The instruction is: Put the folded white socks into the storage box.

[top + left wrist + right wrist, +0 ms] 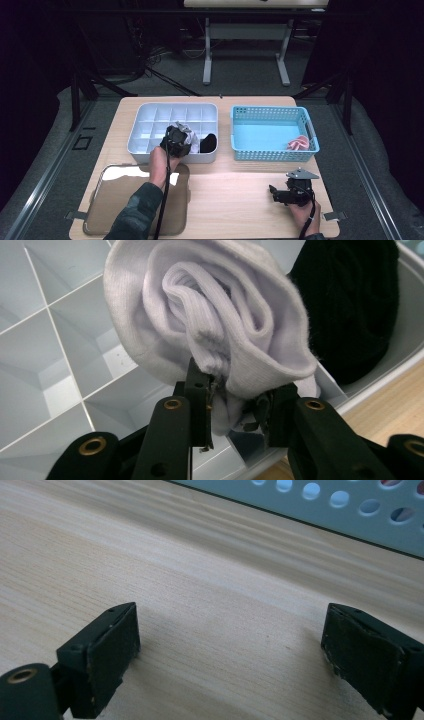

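A rolled white sock [215,315] hangs over the white divided tray [150,122], near its front right. My left gripper [235,410] is shut on the roll's lower fold, with fabric squeezed between the two black pads. From above, the left gripper [178,135] sits over the tray's front row with the white sock [184,127] at its tip. A black sock [350,305] fills the compartment beside it, the tray's front right corner [208,143]. My right gripper [230,650] rests low over the bare wood with its jaws wide apart and nothing between them; in the high view it [277,194] is at the front right.
A blue perforated basket [272,112] stands right of the tray with a pink and white sock [298,144] in its front right corner. Its wall [325,510] lies just beyond my right gripper. A shiny brown flat tray [115,205] lies at the front left under the left forearm.
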A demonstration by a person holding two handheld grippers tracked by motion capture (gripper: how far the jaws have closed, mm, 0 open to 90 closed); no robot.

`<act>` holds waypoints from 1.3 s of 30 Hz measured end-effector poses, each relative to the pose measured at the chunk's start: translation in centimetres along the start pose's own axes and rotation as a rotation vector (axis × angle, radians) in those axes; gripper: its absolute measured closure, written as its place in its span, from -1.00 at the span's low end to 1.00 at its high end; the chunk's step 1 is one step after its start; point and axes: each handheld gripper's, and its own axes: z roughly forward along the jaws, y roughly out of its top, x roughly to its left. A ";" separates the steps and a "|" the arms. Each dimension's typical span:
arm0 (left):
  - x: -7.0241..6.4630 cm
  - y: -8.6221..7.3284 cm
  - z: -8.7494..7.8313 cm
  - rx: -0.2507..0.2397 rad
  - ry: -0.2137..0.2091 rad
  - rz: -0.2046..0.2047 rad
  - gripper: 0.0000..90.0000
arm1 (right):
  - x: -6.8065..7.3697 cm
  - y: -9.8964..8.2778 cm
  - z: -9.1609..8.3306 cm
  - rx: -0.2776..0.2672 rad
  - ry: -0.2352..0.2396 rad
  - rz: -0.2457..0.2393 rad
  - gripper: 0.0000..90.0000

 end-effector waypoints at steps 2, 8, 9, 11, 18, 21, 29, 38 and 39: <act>0.3 0.0 -0.2 -0.009 -0.024 -0.017 0.49 | 0.0 0.0 0.0 -0.001 0.000 0.000 -0.82; 1.3 -0.2 -1.1 -0.024 -0.089 -0.062 0.18 | 0.0 0.0 0.0 -0.001 0.000 0.000 -0.82; 1.5 -0.1 -1.2 -0.023 -0.100 -0.065 0.10 | 0.0 0.0 0.0 0.000 0.000 0.000 -0.82; 1.6 -0.1 -1.6 -0.032 -0.098 -0.061 0.00 | 0.0 0.0 0.0 0.002 0.000 -0.002 -0.82; 2.2 0.7 -2.9 -0.057 -0.101 -0.069 -0.29 | 0.0 0.0 0.0 0.002 0.000 -0.002 -0.82; 2.6 1.3 -3.1 -0.067 -0.087 -0.080 -0.47 | 0.0 0.0 0.0 0.001 0.000 -0.003 -0.82; 3.7 2.3 -1.6 -0.035 -0.126 -0.112 -0.54 | 0.0 0.0 0.0 0.002 0.000 -0.002 -0.82; 2.8 2.1 -0.9 -0.028 -0.142 -0.100 0.34 | 0.0 0.0 0.0 -0.001 0.000 0.000 -0.82; 2.8 2.0 -0.8 -0.027 -0.141 -0.097 0.41 | 0.0 0.0 0.0 -0.001 0.000 0.000 -0.82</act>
